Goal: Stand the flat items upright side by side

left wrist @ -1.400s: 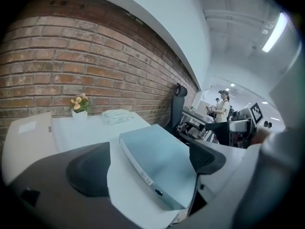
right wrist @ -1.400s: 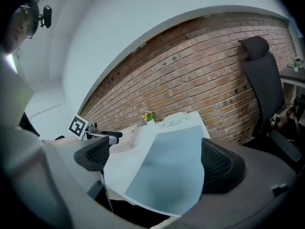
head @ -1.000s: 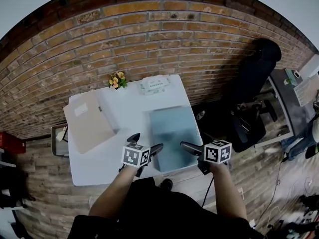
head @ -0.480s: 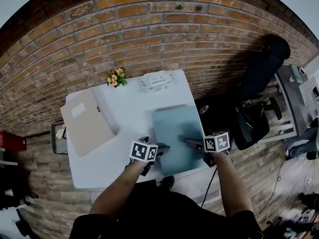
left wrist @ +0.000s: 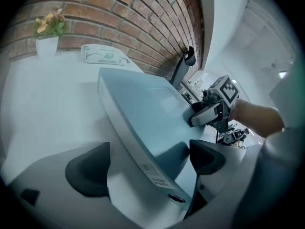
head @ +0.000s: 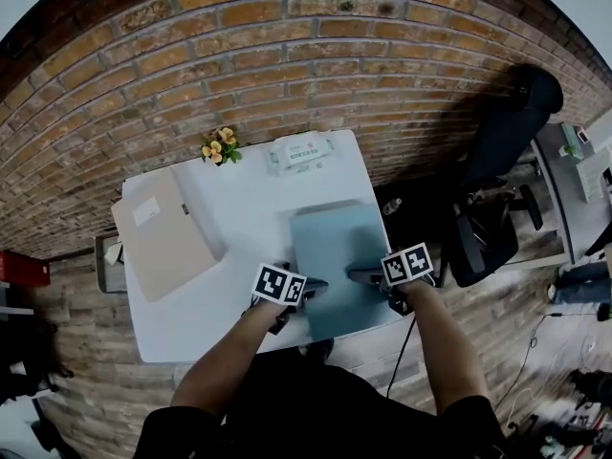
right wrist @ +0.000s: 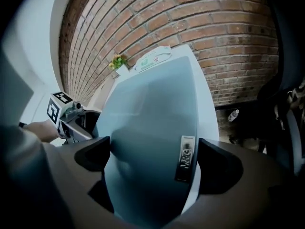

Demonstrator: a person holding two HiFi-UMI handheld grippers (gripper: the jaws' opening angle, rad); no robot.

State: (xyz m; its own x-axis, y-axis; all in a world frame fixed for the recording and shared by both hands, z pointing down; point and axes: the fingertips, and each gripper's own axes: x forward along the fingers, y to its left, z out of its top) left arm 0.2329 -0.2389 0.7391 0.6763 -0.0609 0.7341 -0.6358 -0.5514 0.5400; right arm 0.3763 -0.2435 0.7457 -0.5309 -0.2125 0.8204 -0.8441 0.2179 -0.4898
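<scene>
A person's left forearm and right forearm reach out over the near edge of a white table, each hand holding a two-jaw gripper at a pale blue ring binder that lies flat on the table's near right part. The left gripper is at the binder's near left corner. Its jaws are spread wide, one out over the bare tabletop and the other over the blue cover, with the labelled spine running between them. Whether either jaw touches the binder cannot be told. The right gripper is at the binder's right side, its jaws likewise parted. The cover and a small metal label plate fill the gap between them, and neither jaw is pressed onto the binder. Each gripper shows in the other's view, across the cover. Well apart from the binder, on the table's left side, a beige folder lies flat and hangs slightly past the left edge. At the table's back edge sit a pack of wipes and, to its left, a small pot of yellow flowers, both against a brick wall. A black office chair stands off to the right of the table.
</scene>
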